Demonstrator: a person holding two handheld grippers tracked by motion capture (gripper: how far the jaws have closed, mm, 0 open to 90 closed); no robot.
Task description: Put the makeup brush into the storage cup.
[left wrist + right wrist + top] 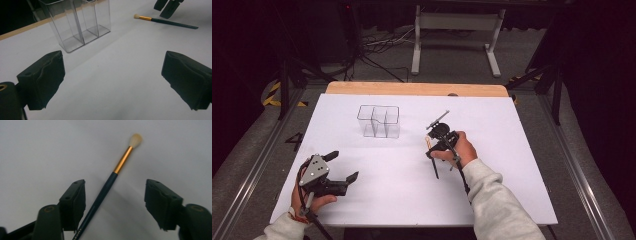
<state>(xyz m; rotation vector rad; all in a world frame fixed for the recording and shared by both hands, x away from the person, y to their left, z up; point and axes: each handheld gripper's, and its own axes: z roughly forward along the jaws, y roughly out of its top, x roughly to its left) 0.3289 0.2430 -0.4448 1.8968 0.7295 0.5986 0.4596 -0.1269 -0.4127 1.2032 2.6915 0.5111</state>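
Observation:
A paintbrush (117, 167) with a dark handle, gold ferrule and pale bristles lies flat on the white table. My right gripper (113, 186) hangs open just above it, with the handle between the jaws and nearer the left one. In the high view this right gripper (435, 146) is right of centre, and the brush handle (434, 167) sticks out toward me. My left gripper (344, 166) is open and holds nothing, low over the near left of the table. A clear plastic organizer (379, 121) with several compartments stands upright and empty at the back. The left gripper view looks toward the organizer (77, 22) and the brush (165, 22).
A white sheet (512, 190) covers the table, with a wooden strip (412, 89) along its far edge. Beyond the table a white metal stand (457, 30) and loose cables sit on the grey floor. Dark frame posts rise on both sides.

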